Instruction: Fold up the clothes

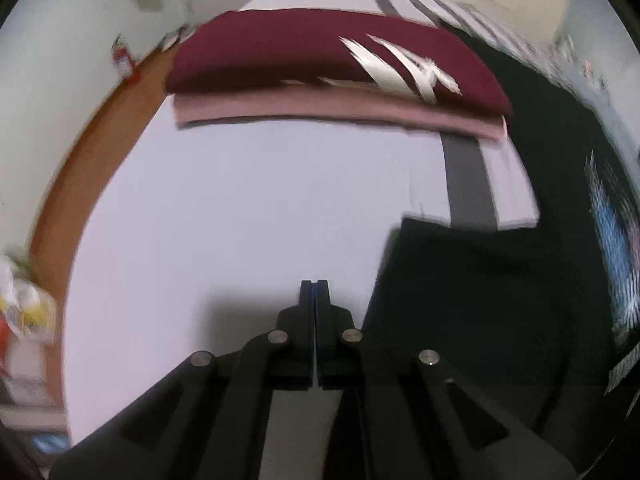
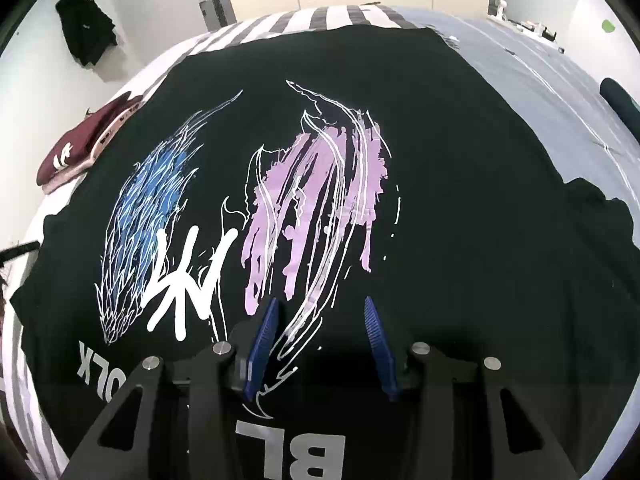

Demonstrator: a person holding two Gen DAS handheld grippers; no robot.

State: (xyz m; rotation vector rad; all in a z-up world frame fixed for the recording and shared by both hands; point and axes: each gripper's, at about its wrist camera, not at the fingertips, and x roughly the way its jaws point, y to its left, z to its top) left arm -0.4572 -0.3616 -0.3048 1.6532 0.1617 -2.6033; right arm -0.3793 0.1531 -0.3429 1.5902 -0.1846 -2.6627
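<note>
On the striped bed [image 2: 280, 20], a black T-shirt [image 2: 460, 160] reads "BL"; left fingers [image 1: 315, 292] closed empty, right fingers [image 2: 376, 332] parted, empty.

- Black T-shirt [image 2: 440, 160]: spread flat and open on the bed, printed side up. In the right wrist view it fills the middle of the picture, with a blue feathery print at 9 o'clock, a pink streaked print at the centre, and white lettering along its edge at 6 o'clock. One sleeve lies rumpled at 3 o'clock.
- Maroon garment [image 1: 304, 56]: folded, with a white print, at 12 o'clock in the left wrist view, resting on top of a folded pink garment [image 1: 320, 110].
</note>
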